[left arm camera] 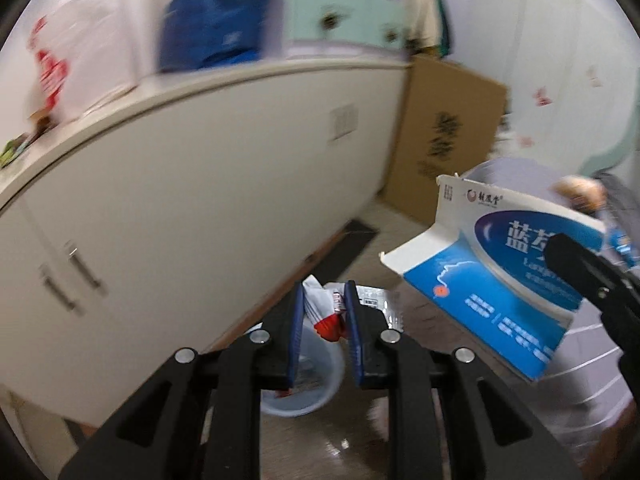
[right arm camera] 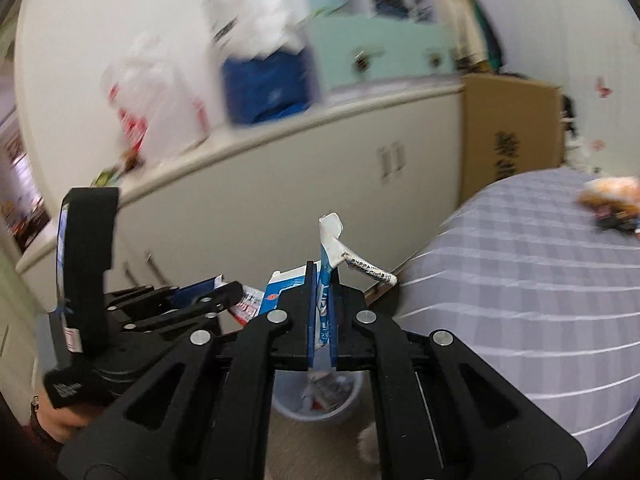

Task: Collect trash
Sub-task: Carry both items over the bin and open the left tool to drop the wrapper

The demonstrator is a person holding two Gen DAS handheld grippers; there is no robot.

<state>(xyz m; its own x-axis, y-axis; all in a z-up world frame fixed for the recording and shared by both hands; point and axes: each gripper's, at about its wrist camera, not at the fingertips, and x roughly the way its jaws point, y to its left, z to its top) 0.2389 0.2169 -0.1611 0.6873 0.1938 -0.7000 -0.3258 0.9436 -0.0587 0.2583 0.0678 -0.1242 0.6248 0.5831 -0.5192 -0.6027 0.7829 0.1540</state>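
Left claw: clamped on crumpled red-and-white plastic wrapper, pale translucent round bin directly below.
Right claw: clamped on flattened blue-and-white cardboard box, upright, above bin at lower centre.

Tan floor, pale bin, cardboard box

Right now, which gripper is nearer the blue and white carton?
Right. The right gripper is clamped on the carton; the left gripper holds a wrapper beside it.

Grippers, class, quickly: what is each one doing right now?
Left gripper: shut on a red-and-white wrapper.
Right gripper: shut on a flattened blue-and-white medicine box.
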